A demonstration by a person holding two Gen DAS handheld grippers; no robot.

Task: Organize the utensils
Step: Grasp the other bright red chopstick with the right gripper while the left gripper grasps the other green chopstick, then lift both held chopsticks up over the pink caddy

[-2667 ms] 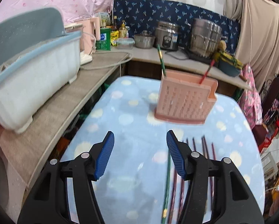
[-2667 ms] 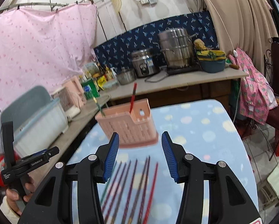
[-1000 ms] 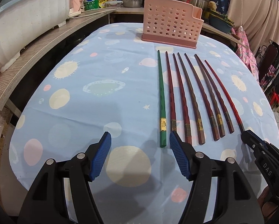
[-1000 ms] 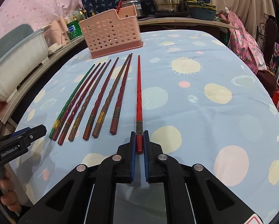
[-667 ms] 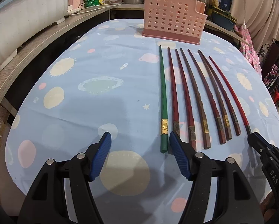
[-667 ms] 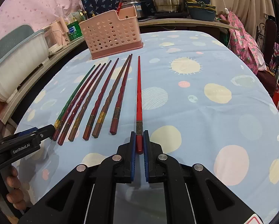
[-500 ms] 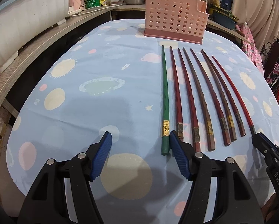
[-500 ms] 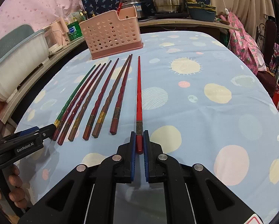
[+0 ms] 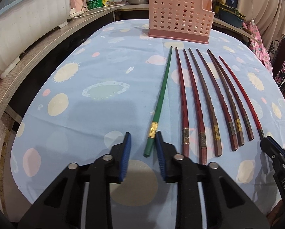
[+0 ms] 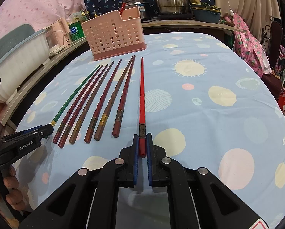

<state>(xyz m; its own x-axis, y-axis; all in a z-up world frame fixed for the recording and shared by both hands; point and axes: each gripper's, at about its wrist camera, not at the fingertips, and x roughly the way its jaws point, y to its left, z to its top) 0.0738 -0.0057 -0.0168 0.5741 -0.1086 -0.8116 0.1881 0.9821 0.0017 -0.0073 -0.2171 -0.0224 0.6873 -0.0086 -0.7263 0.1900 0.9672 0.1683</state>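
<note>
Worktop [image 9: 104,72] under a blue spotted cloth, bearing a row of chopsticks laid side by side before a pink perforated utensil basket [image 9: 180,17]. Left hand-held gripper [image 9: 143,143]: jaws closing around the thick end of the green chopstick [image 9: 161,95], right pad touching it, left pad apart. Right hand-held gripper [image 10: 141,145]: clamped tight on the thick end of the bright red chopstick [image 10: 141,87], which lies at the row's right edge.

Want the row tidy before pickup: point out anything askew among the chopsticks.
The green chopstick slants: its tip nears the dark red chopsticks, its butt swings away between the closing jaws of the left gripper. The rest fan evenly.
</note>
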